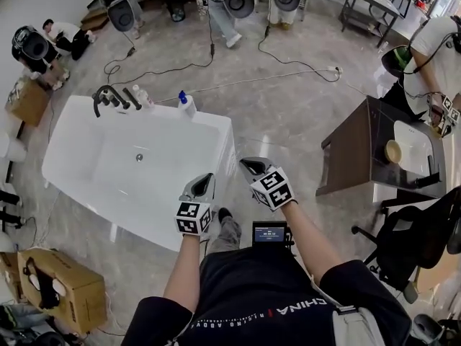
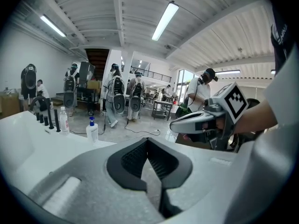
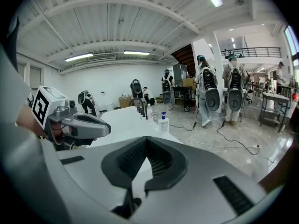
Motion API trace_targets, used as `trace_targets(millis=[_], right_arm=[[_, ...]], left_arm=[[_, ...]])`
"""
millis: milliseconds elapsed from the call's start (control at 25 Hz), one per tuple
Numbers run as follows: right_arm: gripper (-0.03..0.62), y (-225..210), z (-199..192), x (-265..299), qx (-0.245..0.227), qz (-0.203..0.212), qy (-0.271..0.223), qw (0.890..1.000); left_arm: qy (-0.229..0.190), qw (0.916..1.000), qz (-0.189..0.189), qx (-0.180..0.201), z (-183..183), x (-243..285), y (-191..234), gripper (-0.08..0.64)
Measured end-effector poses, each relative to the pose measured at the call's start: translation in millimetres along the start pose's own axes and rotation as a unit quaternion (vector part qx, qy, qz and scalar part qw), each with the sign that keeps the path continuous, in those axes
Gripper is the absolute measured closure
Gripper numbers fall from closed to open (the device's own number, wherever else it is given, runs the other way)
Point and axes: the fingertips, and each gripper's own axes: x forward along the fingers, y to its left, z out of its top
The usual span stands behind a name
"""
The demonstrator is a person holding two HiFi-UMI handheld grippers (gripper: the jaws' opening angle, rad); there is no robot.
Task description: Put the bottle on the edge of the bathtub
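While both jaws sit closed and empty, left gripper (image 1: 204, 184), right gripper (image 1: 249, 165), shirt (image 1: 248, 287) reading CHINA

This is a large industrial hall set up as a test workshop, not a home. A freestanding white bathtub (image 1: 203, 131) stands at ten o'clock on polished concrete, with a washbasin cabinet (image 1: 346, 157) at two. Cables (image 1: 288, 75) trail across the floor at twelve and a cardboard box (image 1: 66, 288) sits at eight. Tube lights (image 2: 164, 21) hang from a ribbed ceiling above people wearing backpack rigs (image 2: 116, 94).
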Motion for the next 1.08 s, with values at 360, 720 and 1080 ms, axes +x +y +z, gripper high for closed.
trace_targets(millis=[360,720,1080], right_arm=[[0.578,38,-40,-54,-0.003,0.019,-0.007,1.000],[0.578,63,-27,-68,-0.029,0.036,-0.018,0.999],[0.578,75,-21,-73,-0.034,0.042,-0.018,0.998]], left_arm=[[0.000,0.9998,0.018,-0.007,-36,-52,-56,0.551],[-0.020,0.9991,0.036,-0.004,-33,-80,-68,0.551],[-0.026,0.9987,0.045,-0.004,-30,-98,-68,0.551]])
